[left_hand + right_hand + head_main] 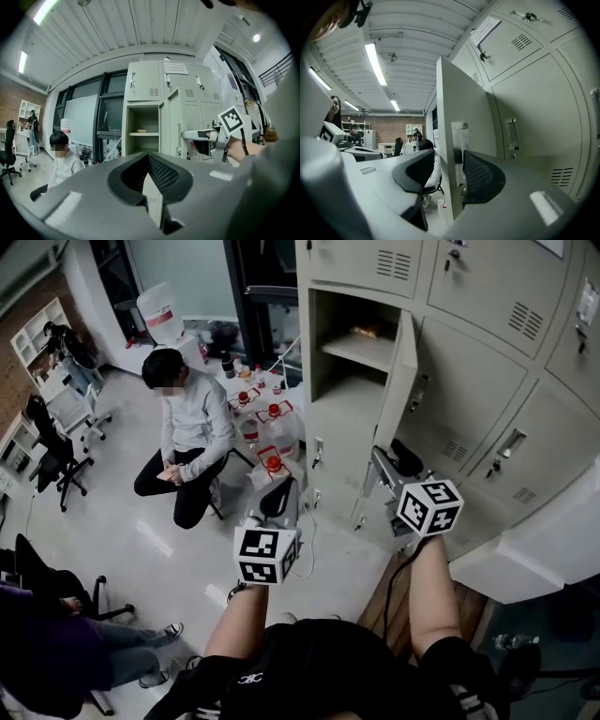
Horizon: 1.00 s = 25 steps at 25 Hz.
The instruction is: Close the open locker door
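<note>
right gripper (446, 165) jaws apart, locker door (461, 105) between

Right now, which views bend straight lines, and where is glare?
Head view: the tall pale grey metal locker bank bows outward; left gripper view: ribbed white ceiling curves; right gripper view: long ceiling light strip glares, open pale grey locker door looks sharp.
</note>
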Each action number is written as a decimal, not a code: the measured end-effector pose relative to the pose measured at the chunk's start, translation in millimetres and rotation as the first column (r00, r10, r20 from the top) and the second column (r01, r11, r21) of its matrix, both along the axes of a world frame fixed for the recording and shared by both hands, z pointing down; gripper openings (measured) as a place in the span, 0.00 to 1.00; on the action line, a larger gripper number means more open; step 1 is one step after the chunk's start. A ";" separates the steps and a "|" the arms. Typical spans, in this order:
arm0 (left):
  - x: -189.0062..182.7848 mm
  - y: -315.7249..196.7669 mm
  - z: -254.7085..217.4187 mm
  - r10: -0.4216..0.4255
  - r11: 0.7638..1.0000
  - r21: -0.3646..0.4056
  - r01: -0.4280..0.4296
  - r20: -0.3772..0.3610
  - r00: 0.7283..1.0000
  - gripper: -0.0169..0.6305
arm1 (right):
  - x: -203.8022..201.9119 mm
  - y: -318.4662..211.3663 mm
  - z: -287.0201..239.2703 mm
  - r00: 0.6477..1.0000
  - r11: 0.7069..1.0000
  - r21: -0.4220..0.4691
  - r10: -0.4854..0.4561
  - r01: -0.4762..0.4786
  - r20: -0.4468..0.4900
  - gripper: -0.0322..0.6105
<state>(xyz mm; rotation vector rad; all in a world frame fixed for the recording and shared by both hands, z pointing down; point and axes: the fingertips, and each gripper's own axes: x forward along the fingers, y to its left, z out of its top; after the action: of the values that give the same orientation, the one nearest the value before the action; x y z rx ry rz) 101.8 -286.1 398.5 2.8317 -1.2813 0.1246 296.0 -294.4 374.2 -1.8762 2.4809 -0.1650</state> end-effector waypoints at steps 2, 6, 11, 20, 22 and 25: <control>-5.6 -1.9 0.7 -0.013 1.000 -0.003 0.013 -0.002 1.000 0.03 | -2.3 -3.9 1.5 1.000 1.000 -0.014 -0.019 0.019 -0.014 0.36; -17.5 -5.7 1.2 -0.042 0.999 -0.002 0.042 -0.006 0.999 0.03 | -9.2 -13.7 4.3 0.998 0.999 -0.040 -0.023 0.021 -0.056 0.29; -35.8 -11.5 3.6 -0.083 0.997 -0.006 0.083 -0.005 0.997 0.03 | -29.2 -33.6 5.2 0.999 0.999 -0.053 -0.016 0.013 -0.050 0.29; -80.9 -20.3 0.6 -0.165 0.986 0.006 0.165 -0.007 0.986 0.03 | -61.5 -70.7 5.7 0.993 0.995 -0.047 0.084 -0.088 -0.085 0.29; -89.9 -23.7 0.9 -0.179 0.984 0.005 0.179 -0.008 0.984 0.03 | -66.2 -77.6 4.7 0.991 0.994 -0.049 0.098 -0.102 -0.086 0.29; -100.3 -28.6 1.0 -0.191 0.982 0.005 0.191 -0.014 0.981 0.03 | -72.9 -86.8 3.1 0.989 0.992 -0.046 0.117 -0.121 -0.087 0.29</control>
<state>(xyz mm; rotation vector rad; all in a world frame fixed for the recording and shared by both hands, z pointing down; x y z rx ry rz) 1.4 -314.7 399.6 2.6899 -1.5436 0.0959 223.1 -381.2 377.4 -2.0875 2.4297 -0.1511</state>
